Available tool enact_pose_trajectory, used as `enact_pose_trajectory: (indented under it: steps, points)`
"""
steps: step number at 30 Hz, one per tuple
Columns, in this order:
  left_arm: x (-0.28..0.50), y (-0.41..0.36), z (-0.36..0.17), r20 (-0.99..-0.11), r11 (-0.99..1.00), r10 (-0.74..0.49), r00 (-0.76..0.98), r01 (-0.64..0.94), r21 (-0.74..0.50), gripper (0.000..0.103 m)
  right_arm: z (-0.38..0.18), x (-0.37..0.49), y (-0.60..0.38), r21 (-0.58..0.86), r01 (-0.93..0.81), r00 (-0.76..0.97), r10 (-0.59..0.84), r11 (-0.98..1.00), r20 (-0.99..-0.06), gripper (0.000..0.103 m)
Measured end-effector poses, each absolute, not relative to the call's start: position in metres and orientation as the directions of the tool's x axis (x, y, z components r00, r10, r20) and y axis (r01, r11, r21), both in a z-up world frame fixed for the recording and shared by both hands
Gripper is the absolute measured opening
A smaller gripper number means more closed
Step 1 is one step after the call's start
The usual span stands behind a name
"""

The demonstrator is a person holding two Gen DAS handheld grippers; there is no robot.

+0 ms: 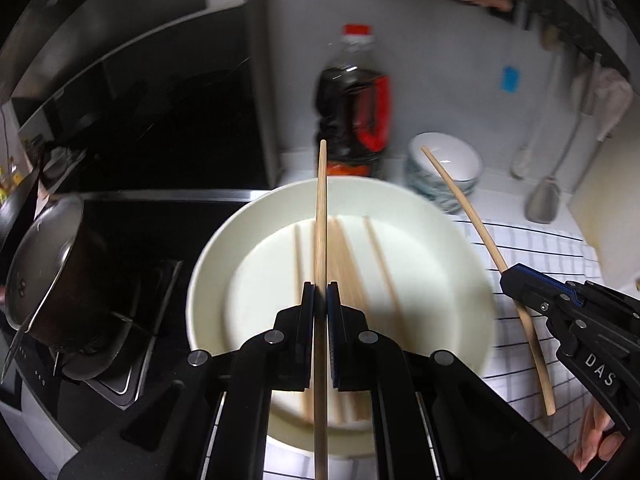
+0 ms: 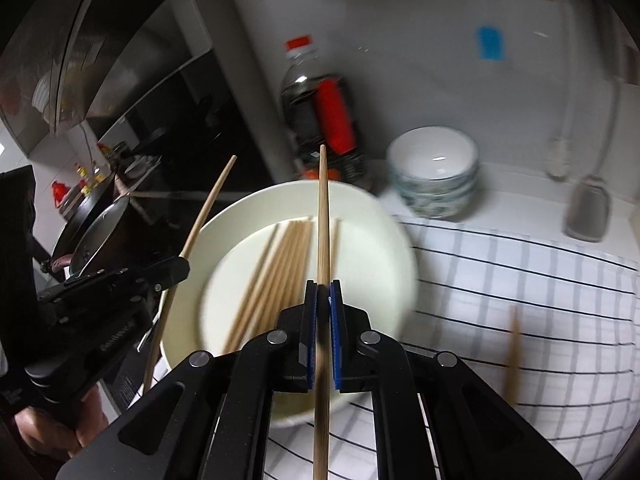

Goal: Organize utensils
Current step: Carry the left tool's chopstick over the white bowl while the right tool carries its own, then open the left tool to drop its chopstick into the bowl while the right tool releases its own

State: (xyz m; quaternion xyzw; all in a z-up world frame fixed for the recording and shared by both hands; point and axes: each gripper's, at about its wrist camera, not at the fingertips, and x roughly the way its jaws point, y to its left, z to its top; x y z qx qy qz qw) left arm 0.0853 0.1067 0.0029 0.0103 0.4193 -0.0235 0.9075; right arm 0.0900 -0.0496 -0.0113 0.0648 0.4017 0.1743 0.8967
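In the left wrist view my left gripper (image 1: 320, 294) is shut on a wooden chopstick (image 1: 321, 208) that points away over a white plate (image 1: 224, 248). Several more chopsticks (image 1: 382, 268) lie in that plate. To the right, my right gripper (image 1: 506, 278) is shut on a second chopstick (image 1: 476, 224), held above the checked cloth. The right wrist view shows the right gripper (image 2: 323, 290) clamped on its chopstick (image 2: 323, 208), with the plate (image 2: 372, 248) and its pile of chopsticks (image 2: 276, 268) below. At the left, the left gripper (image 2: 183, 267) holds its chopstick (image 2: 208, 204) in a person's hand.
A dark bottle with a red cap (image 1: 354, 112) and stacked patterned bowls (image 1: 444, 168) stand behind the plate. A pot (image 1: 52, 272) sits on the black hob at left. A white checked cloth (image 2: 520, 272) carries one loose chopstick (image 2: 514, 360). Utensils (image 1: 544, 200) hang on the wall.
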Motion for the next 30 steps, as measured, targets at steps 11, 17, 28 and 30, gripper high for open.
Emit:
enact_pose_trajectory:
  steps: [11,17,28,30]
  points:
    - [0.122,0.137,-0.039,-0.810,0.998,-0.057,0.584,0.045,-0.038,0.007,-0.049,0.141,0.000,0.314,-0.228,0.504,0.388,0.921,-0.771,0.006]
    - [0.137,0.138,-0.057,-0.839,0.997,-0.082,0.538,0.053,-0.064,0.007,-0.069,0.153,0.006,0.292,-0.201,0.468,0.354,0.935,-0.810,0.006]
    - [0.146,0.131,-0.066,-0.853,0.998,-0.057,0.519,0.048,-0.037,0.010,-0.085,0.158,-0.003,0.256,-0.159,0.446,0.300,0.954,-0.843,0.007]
    - [0.144,0.134,-0.063,-0.849,0.999,-0.050,0.525,0.039,-0.035,0.026,-0.081,0.157,-0.005,0.255,-0.160,0.454,0.301,0.954,-0.839,0.013]
